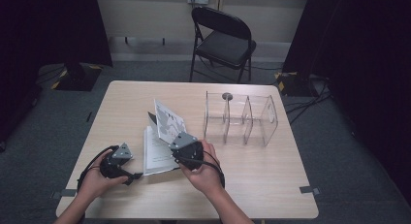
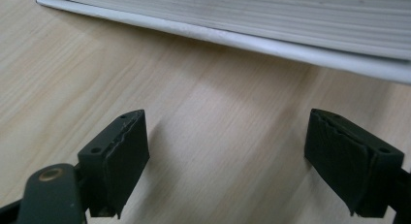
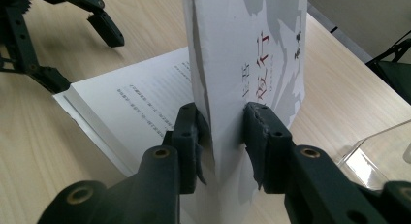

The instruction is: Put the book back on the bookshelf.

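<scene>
Pale wood-grain table [image 1: 271, 185] carries every item; the person's two hands enter from its near edge. The left gripper [image 1: 127, 177], held low at the near left, has its jaws standing well apart over bare tabletop; in the left gripper view nothing lies between them, and the stacked page edges of the book [image 2: 271, 20] run across just beyond the tips. The right gripper [image 3: 220, 136], near the table's middle, is clamped on the book's front cover [image 3: 252, 54], which stands lifted almost upright from the page block; its two black pads press the cover's lower edge from either side. The cover is white with grey patches and red and black printed characters. The book [image 1: 157, 153] itself lies flat between the two hands, its exposed first page showing lines of small print. In the right gripper view the left gripper [image 3: 104, 27] appears farther off, beyond the book's far corner. To the right of the book, apart from it, stands a clear plastic organiser [image 1: 240, 118] with upright dividers. Beyond the table's far edge stands a black folding chair [image 1: 223, 40].
</scene>
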Demonstrator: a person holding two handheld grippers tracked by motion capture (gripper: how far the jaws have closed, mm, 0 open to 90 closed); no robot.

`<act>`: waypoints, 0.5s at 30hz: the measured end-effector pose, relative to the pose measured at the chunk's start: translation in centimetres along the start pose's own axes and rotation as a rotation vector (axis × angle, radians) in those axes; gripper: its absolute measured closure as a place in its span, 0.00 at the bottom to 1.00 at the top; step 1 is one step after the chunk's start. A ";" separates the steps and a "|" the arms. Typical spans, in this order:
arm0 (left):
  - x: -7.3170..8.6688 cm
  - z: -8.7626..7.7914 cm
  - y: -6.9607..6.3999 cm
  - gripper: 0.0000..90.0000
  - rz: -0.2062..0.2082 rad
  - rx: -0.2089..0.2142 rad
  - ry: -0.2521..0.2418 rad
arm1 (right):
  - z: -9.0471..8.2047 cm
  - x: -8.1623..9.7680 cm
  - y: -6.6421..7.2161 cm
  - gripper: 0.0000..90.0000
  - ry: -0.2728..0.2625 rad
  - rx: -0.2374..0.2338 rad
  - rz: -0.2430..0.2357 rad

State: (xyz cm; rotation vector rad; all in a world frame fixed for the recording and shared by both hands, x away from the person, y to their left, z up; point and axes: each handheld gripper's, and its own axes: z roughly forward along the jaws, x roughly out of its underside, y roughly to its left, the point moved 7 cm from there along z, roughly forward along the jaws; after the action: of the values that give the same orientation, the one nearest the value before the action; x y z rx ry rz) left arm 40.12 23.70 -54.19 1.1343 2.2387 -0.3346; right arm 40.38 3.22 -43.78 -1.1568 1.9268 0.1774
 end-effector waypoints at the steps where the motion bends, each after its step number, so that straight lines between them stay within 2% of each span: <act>1: -0.1 0.1 -0.1 0.17 -0.010 0.004 -0.009 | -0.1 -0.1 0.0 0.74 0.001 -0.001 0.001; 3: -0.4 0.4 -0.2 0.17 -0.022 -0.003 -0.026 | -0.4 -0.2 0.0 0.74 0.014 -0.002 -0.004; 6: -0.6 0.5 -0.2 0.17 -0.014 -0.002 -0.025 | -0.5 -0.4 -0.1 0.74 0.019 -0.006 -0.002; 7: -0.8 0.7 -0.2 0.17 -0.015 -0.009 -0.041 | -0.6 -0.5 -0.1 0.74 0.016 -0.011 -0.006; 11: -1.3 1.1 -0.4 0.17 -0.010 0.010 -0.044 | -1.0 -0.9 0.1 0.74 0.028 -0.023 0.004; 15: -1.8 1.5 -0.5 0.17 -0.005 -0.008 -0.062 | -1.2 -1.1 0.1 0.74 0.028 -0.027 0.001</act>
State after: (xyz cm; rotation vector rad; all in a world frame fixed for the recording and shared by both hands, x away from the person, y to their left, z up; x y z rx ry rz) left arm 41.14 21.58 -54.30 1.0999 2.1868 -0.3584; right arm 39.81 3.42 -42.29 -1.1819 1.9550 0.1886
